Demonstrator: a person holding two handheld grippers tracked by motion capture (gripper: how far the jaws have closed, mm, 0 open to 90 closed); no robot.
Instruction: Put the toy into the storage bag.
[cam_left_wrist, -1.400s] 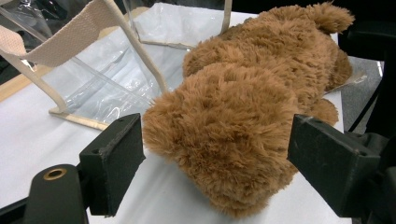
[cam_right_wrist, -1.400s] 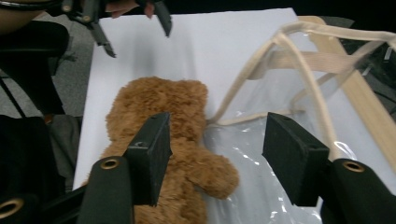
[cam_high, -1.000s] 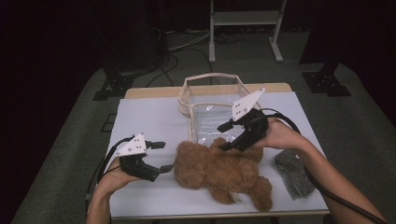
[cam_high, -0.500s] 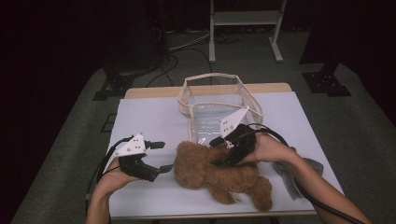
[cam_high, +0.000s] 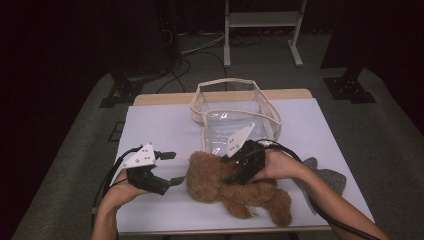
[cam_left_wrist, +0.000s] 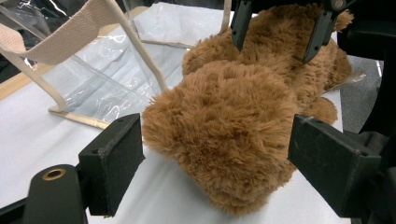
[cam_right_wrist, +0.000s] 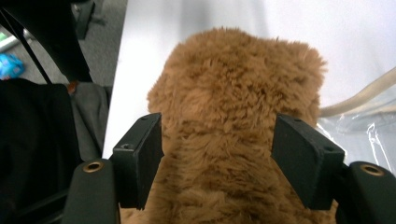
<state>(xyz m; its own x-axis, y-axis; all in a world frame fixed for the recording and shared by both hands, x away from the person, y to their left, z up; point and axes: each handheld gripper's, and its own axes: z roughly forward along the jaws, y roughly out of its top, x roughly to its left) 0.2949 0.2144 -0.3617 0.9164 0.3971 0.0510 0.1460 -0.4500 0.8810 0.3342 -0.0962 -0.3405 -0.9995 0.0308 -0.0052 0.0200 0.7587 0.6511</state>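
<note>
A white-covered bench fills the high view, with dark floor around it. Near its far edge stands a clear plastic bag, boxy, with cream webbing trim. In front of the bag a brown teddy lies on its side, its fur shaggy and curly. A grey cloth lies past the teddy, near the bench's right edge.

The high view gives the whole layout: the left hand-held gripper rests low on the bench just beside the teddy's head, and the right hand-held gripper comes down onto the teddy's middle from the bag side.

The left gripper view shows what that overview cannot: the teddy's round head lies between the two black, flat-padded jaws, which stand spread wide, with bare bench showing between the left pad and the fur (the right pad's contact cannot be told). Farther off, the right hand-held gripper's jaws reach down into the fur on both flanks.

The right gripper view looks along the teddy's body: its jaws have just been opening and straddle the plush, spread wide, pads at the fur's edges without squeezing it.
</note>
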